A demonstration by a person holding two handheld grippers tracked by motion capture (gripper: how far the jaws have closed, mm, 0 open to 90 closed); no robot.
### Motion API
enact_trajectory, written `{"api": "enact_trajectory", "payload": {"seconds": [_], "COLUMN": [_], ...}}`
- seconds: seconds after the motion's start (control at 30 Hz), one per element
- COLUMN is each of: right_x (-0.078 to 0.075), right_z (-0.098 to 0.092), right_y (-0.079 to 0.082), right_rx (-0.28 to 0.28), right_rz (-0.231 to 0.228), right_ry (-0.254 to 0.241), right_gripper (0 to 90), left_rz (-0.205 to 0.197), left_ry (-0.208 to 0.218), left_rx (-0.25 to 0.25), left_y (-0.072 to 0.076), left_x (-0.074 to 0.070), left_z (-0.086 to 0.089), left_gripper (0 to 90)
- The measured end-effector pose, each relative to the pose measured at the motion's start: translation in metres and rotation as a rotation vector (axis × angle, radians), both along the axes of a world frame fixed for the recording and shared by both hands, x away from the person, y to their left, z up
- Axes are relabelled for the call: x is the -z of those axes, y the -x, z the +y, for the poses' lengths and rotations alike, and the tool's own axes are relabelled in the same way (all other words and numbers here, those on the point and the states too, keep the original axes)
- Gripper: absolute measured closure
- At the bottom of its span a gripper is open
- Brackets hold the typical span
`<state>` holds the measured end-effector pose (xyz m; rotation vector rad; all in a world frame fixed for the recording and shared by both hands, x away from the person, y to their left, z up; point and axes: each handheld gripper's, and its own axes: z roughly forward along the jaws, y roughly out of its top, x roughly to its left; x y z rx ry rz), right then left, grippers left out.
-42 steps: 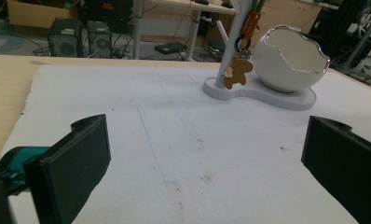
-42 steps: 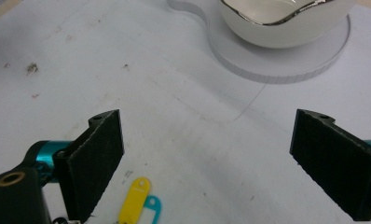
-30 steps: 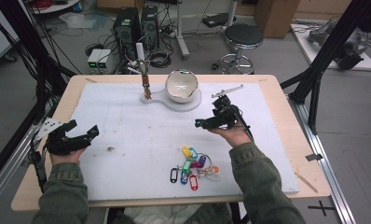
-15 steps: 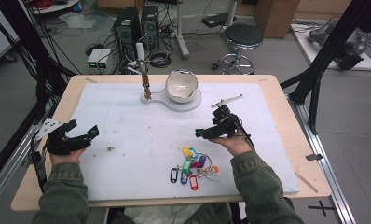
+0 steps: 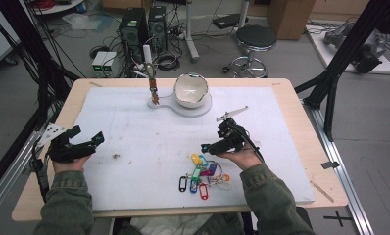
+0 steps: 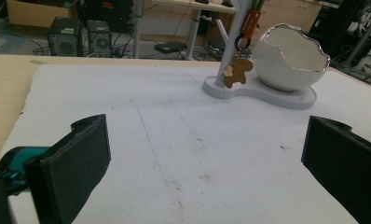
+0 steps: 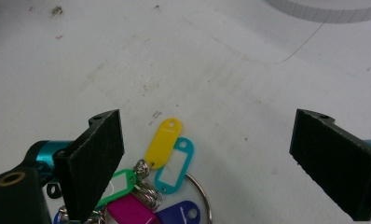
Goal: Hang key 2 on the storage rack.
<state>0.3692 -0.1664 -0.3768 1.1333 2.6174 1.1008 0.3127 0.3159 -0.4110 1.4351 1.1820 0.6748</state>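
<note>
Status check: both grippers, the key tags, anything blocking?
Right gripper open, jaws over the key tag bunch, not touching. Left gripper open, idle at the mat's left. Nothing in the way.

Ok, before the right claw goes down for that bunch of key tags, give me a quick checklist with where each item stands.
1. Right claw open wide enough: ok, jaws stand far apart.
2. Right claw lined up over the bunch of key tags: ok, the yellow tag and teal tag lie between the jaws, though the bunch sits toward one jaw.
3. Right claw empty: ok, nothing between the jaws.
4. Tags joined on one ring: cannot tell, a metal ring shows but the rest is cropped.
5. Left claw out of the way: ok, open, at the far left of the white mat.
6. Egg-shaped bowl stand apart from the tags: ok.
</note>
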Motion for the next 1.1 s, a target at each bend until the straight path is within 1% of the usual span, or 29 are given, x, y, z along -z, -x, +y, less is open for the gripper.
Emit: {"api": "enact_trajectory", "payload": {"seconds": [0.13, 0.23, 0.3, 0.33, 0.37, 0.47, 0.5, 0.57, 0.7, 0.83, 0.93, 1.0, 1.07, 1.1], "right_x": [0.008, 0.012, 0.014, 0.016, 0.017, 0.021, 0.023, 0.025, 0.026, 0.028, 0.030, 0.031, 0.032, 0.032], "right_z": [0.000, 0.001, 0.002, 0.002, 0.004, 0.007, 0.009, 0.011, 0.013, 0.016, 0.019, 0.020, 0.020, 0.020], "right_y": [0.002, 0.004, 0.005, 0.005, 0.007, 0.009, 0.011, 0.011, 0.013, 0.015, 0.016, 0.017, 0.018, 0.018], "right_rx": [-0.002, -0.004, -0.006, -0.013, -0.018, -0.031, -0.029, -0.044, -0.048, -0.068, -0.067, -0.070, -0.068, -0.071], "right_rz": [0.022, 0.029, 0.035, 0.035, 0.040, 0.044, 0.055, 0.055, 0.072, 0.074, 0.087, 0.078, 0.089, 0.084], "right_ry": [0.007, 0.011, 0.004, -0.002, 0.007, 0.008, 0.010, 0.015, 0.015, 0.025, 0.038, 0.048, 0.045, 0.039], "right_gripper": [9.1, 9.1, 9.1, 9.1, 9.1, 9.1, 9.1, 9.1, 9.2, 9.2, 9.2, 9.5, 13.0, 14.0], "left_rz": [0.001, 0.001, 0.001, 0.000, 0.000, 0.000, 0.000, 0.001, 0.000, 0.001, 0.000, 0.001, 0.002, 0.002], "left_ry": [-0.001, -0.001, -0.001, 0.000, 0.001, 0.000, 0.001, -0.001, 0.002, 0.000, 0.001, -0.001, -0.002, -0.002], "left_rx": [0.000, -0.001, -0.001, -0.001, -0.001, 0.000, 0.000, 0.000, -0.001, 0.001, 0.000, 0.000, 0.002, 0.002], "left_y": [0.000, 0.000, 0.000, 0.000, 0.000, 0.000, 0.000, 0.000, 0.000, 0.000, 0.000, 0.000, 0.000, 0.000], "left_x": [0.000, 0.000, 0.000, 0.000, 0.000, 0.000, 0.000, 0.000, 0.000, 0.000, 0.000, 0.000, 0.000, 0.000], "left_z": [0.000, 0.000, 0.000, 0.000, 0.000, 0.000, 0.000, 0.000, 0.000, 0.000, 0.000, 0.000, 0.000, 0.000], "left_gripper": [1.7, 1.7, 1.7, 1.7, 1.7, 1.7, 1.7, 1.7, 1.7, 1.7, 1.7, 1.7, 1.7, 1.7]}}
